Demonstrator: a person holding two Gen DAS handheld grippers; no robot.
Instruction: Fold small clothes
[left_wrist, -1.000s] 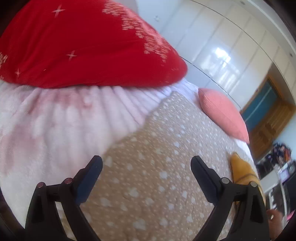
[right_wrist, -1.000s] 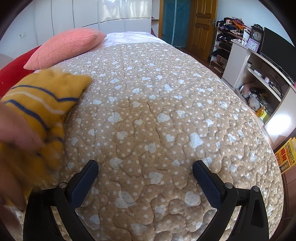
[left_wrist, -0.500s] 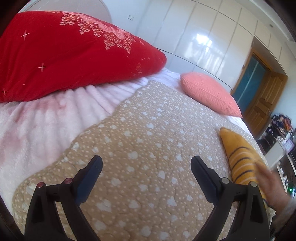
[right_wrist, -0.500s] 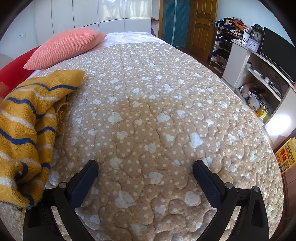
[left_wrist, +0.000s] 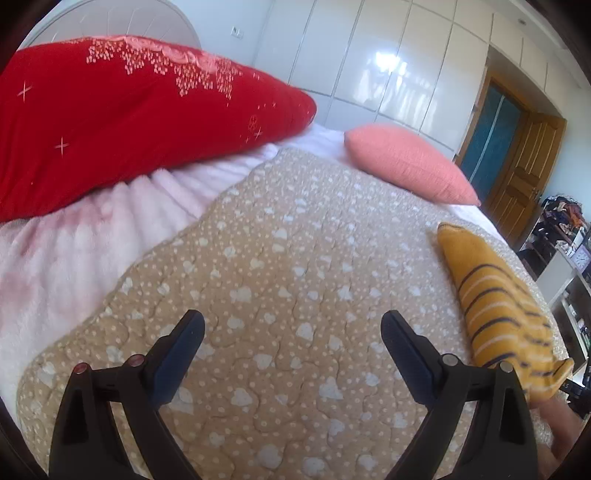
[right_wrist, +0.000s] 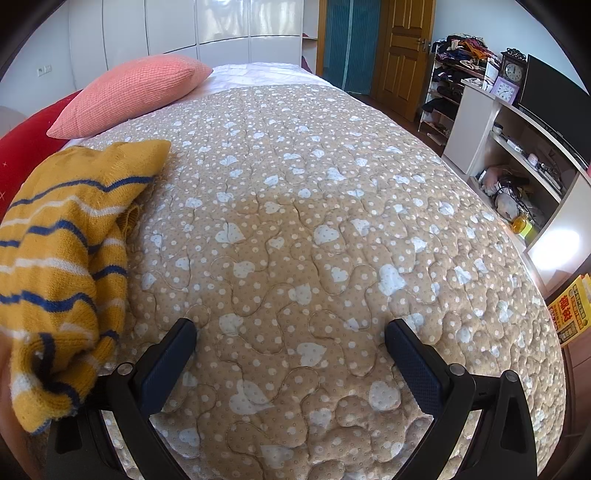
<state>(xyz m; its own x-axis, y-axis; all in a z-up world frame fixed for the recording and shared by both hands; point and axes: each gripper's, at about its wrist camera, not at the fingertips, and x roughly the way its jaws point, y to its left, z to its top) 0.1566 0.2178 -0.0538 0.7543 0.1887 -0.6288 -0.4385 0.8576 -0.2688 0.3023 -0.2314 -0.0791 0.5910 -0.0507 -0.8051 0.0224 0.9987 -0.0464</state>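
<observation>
The yellow sweater (right_wrist: 66, 258), knitted with dark blue and white stripes, lies crumpled on the beige quilt (right_wrist: 295, 221) of the bed, near the quilt's side edge at the left of the right wrist view; its lower end is bunched beside a blurred bit of a person's hand (left_wrist: 561, 421), and I cannot tell whether the hand touches it. In the left wrist view the same sweater (left_wrist: 498, 306) is at the right, stretched out long toward the pink pillow (left_wrist: 406, 166); the pillow sits at the head end of the bed, and the big red pillow (left_wrist: 129, 110) is beside it, over a pale pink fluffy blanket (left_wrist: 74, 240). The left gripper (left_wrist: 291, 332) hovers above the quilt with its jaws wide apart and nothing between them; the right gripper (right_wrist: 290, 341) is the same, jaws wide and empty, just beside the sweater's bunched end.
</observation>
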